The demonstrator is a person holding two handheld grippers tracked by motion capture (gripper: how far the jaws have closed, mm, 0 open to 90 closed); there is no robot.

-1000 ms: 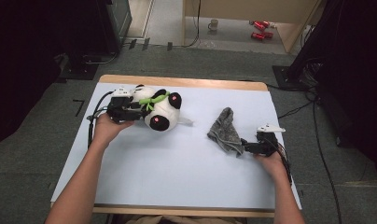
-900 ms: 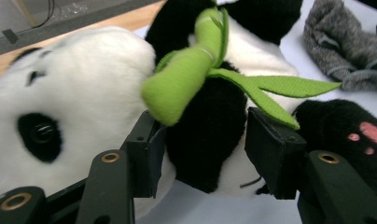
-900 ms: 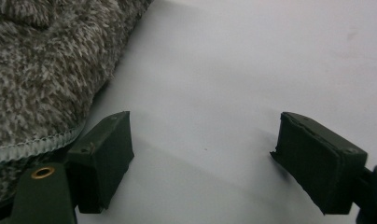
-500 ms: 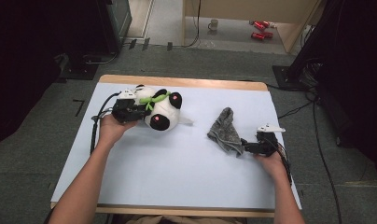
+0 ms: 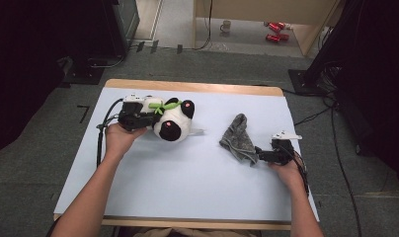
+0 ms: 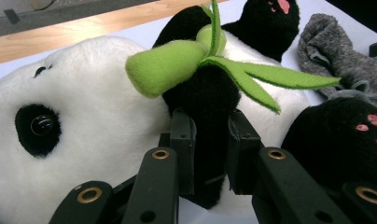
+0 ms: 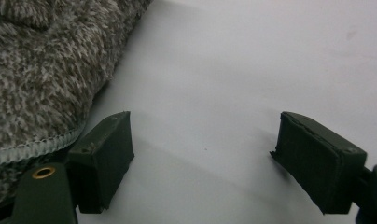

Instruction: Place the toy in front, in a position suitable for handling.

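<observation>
- Your left gripper (image 6: 206,154) had just been closing its jaws on the panda's (image 5: 174,120) black arm, ready to lift it.
- Your right gripper (image 7: 203,163) rested wide open, empty, right of the panda, just beside the grey sock (image 5: 238,138) on the surface (image 5: 197,182).

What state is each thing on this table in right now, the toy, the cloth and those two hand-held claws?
Black-and-white plush panda: lying on its side, one black limb pinched.
Grey knitted cloth: crumpled, loose on the table.
Left gripper: fingers have just been closing, now clamped on the panda's limb.
Right gripper: fingers wide open, nothing between them, cloth edge beside one finger.
</observation>
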